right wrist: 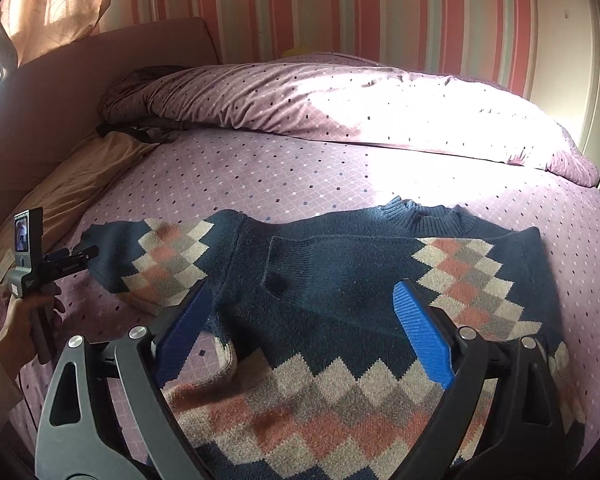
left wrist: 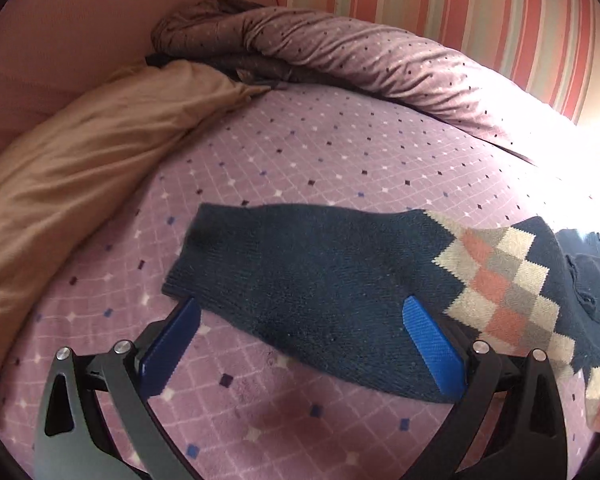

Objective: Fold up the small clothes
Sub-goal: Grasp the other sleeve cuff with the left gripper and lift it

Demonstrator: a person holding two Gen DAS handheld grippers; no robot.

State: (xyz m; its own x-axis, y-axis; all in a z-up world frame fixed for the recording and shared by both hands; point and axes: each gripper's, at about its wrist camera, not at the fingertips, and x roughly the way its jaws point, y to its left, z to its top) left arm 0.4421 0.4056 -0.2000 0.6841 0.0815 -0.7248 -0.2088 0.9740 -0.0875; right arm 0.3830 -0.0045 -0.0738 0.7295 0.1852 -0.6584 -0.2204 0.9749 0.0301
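Observation:
A small navy sweater [right wrist: 340, 280] with a cream, pink and grey diamond pattern lies flat on the purple bed sheet [right wrist: 260, 176]. One sleeve [right wrist: 320, 264] is folded across its chest. The other sleeve [left wrist: 300, 280] stretches out to the left. My left gripper [left wrist: 300, 302] hangs open over that sleeve near the cuff, its blue pads wide apart and gripping nothing. The right wrist view shows the same gripper [right wrist: 86, 254] at the cuff, held by a hand [right wrist: 24, 320]. My right gripper [right wrist: 302, 289] stands open above the sweater's body, nothing between its pads.
A beige pillow [left wrist: 80, 168] lies at the left by the headboard [right wrist: 60, 92]. A rolled dotted quilt [right wrist: 320, 100] runs along the far side of the bed under a striped wall [right wrist: 340, 8]. Bright sunlight falls on the right part of the sheet.

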